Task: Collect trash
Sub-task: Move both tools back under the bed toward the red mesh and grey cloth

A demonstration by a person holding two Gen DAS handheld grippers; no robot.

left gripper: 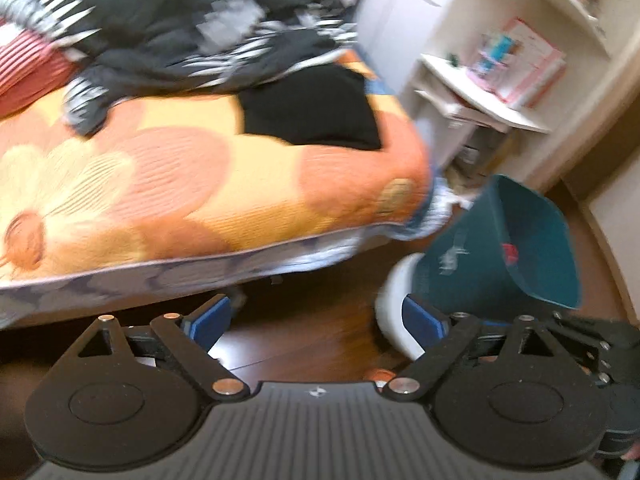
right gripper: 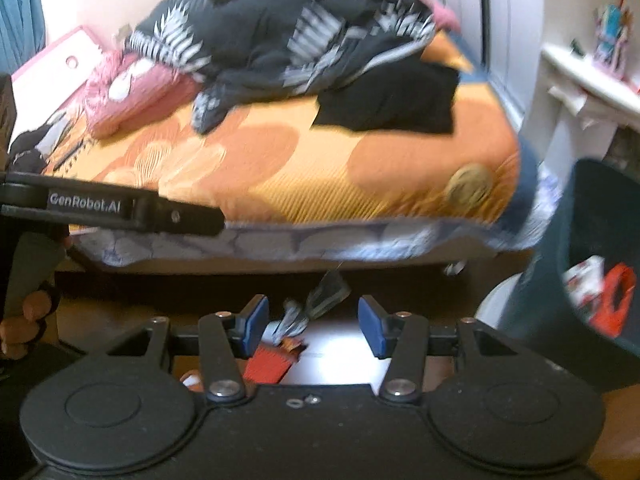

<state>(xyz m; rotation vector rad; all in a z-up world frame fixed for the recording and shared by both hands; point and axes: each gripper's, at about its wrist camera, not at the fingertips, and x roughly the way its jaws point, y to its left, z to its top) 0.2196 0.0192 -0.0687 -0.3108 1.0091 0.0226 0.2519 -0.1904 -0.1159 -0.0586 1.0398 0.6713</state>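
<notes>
The left gripper (left gripper: 316, 320) stands wide open and empty over bare floor beside the bed (left gripper: 208, 184). To its right, the right gripper (right gripper: 314, 326) is partly open, pads touching nothing — a silvery wrapper (right gripper: 320, 296) and a red wrapper (right gripper: 268, 364) lie on the floor just ahead of it. Rightmost, the teal bin (right gripper: 592, 248) already holds scraps. Best, I judge, to drop low, straddle one wrapper squarely, then close — blur blunts finer aim.

orange flowered bed (right gripper: 304, 176) bearing dark patterned quilt (right gripper: 280, 36), black cloth (right gripper: 392, 100), pink pillow (right gripper: 132, 92), wood floor (left gripper: 304, 344) under teal bin (left gripper: 500, 256)
</notes>
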